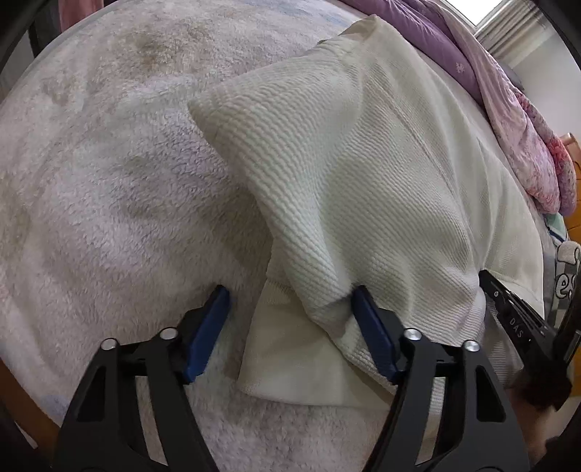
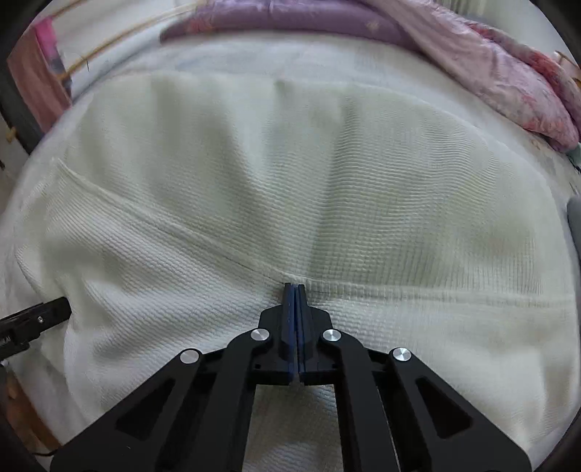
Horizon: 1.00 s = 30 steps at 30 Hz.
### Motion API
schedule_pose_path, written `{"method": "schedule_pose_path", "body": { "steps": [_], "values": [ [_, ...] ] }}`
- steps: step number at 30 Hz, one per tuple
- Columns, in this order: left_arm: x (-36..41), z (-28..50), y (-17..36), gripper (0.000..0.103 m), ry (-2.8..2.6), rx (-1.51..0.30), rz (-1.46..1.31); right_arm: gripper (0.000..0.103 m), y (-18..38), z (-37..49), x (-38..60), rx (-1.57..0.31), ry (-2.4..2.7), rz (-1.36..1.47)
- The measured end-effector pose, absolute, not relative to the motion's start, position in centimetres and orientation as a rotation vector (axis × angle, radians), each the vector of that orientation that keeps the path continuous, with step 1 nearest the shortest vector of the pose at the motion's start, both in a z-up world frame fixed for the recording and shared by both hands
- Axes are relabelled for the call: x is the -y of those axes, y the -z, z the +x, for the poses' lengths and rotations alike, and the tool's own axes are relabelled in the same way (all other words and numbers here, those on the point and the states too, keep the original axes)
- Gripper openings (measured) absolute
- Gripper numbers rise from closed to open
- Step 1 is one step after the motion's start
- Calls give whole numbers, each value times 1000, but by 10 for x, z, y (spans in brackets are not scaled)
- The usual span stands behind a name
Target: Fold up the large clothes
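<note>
A large cream waffle-knit garment [image 1: 363, 174] lies on a fluffy pale blanket [image 1: 109, 181]. In the left wrist view a sleeve is folded over, and its cuff [image 1: 290, 363] lies between the jaws. My left gripper [image 1: 290, 301] is open, its right pad touching the sleeve. In the right wrist view the garment [image 2: 326, 174] fills the frame. My right gripper [image 2: 294, 288] is shut, its tips at the garment's seam [image 2: 181, 228]; whether cloth is pinched I cannot tell. Each gripper's black tip shows at the edge of the other's view, the right one [image 1: 508, 308] and the left one [image 2: 36, 319].
A purple and pink floral quilt [image 1: 508, 109] is bunched along the far edge, also in the right wrist view [image 2: 472, 54]. A window [image 1: 508, 21] is at the top right. A printed cloth [image 1: 566, 276] lies at the right edge.
</note>
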<state>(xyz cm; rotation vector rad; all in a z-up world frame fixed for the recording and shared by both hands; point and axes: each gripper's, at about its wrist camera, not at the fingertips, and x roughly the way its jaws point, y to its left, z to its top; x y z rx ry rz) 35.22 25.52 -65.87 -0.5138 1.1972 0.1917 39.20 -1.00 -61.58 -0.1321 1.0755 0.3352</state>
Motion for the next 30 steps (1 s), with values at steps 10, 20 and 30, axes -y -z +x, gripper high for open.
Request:
{"method": "schedule_pose_path", "body": {
  "steps": [10,20,30],
  "values": [
    [-251,345,629,9,-152,-1167,-562,1,611,362,27,-1153,-361,-56],
    [-219,350,570,8,-64,-1076,-505,11,567,339,33,-1059,-490,11],
    [-212,355,529,8,-1,-1029,-627,63,516,299,-9,-927,-755,73]
  ]
}}
